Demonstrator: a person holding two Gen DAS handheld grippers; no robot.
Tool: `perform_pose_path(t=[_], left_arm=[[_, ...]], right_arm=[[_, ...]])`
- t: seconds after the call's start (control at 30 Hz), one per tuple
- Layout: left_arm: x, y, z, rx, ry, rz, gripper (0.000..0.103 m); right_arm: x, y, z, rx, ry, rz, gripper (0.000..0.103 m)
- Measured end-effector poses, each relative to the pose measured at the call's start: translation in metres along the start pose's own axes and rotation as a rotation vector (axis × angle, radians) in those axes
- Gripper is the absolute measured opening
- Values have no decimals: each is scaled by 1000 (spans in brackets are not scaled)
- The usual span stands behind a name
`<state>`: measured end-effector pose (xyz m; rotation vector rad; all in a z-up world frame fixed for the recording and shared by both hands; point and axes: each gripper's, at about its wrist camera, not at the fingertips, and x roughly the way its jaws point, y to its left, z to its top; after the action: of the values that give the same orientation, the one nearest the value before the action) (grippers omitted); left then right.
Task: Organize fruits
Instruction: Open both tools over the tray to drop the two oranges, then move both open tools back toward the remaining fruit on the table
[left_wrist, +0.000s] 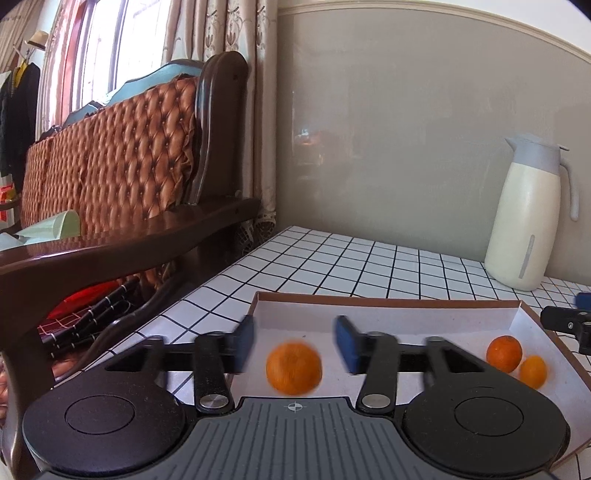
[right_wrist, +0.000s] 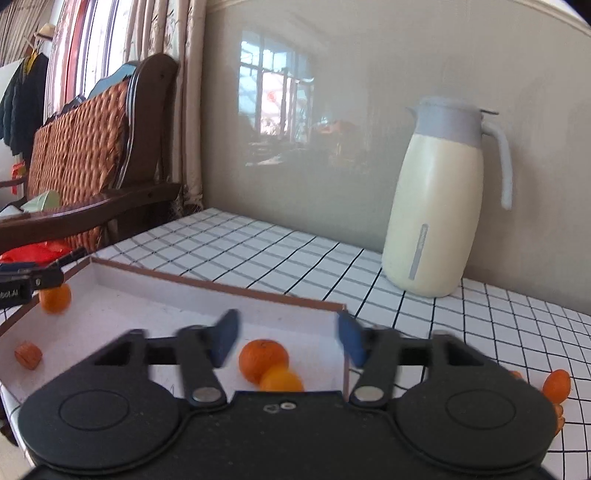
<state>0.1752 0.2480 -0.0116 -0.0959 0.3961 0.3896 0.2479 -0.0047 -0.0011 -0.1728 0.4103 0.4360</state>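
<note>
Left wrist view, left gripper (left_wrist: 294, 343) spread wide over the box (left_wrist: 388, 301), holding nothing, an orange (left_wrist: 294, 367) lying loose between its pads, right wrist view, right gripper (right_wrist: 289, 339) gaping empty, two oranges (right_wrist: 263, 360) in the box's near corner.

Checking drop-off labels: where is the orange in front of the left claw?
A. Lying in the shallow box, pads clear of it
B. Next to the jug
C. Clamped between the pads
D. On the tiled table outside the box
A: in the left wrist view the orange lies on the white floor of the shallow box, and the left claw stands open with a gap on both sides of the fruit.
</note>
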Motion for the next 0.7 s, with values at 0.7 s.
perform_pose_path(t=[0.7], left_arm=[[-9,-3,-2,12,-25,-12,103]], right_arm=[[-1,-7,1,46,3,12,95]])
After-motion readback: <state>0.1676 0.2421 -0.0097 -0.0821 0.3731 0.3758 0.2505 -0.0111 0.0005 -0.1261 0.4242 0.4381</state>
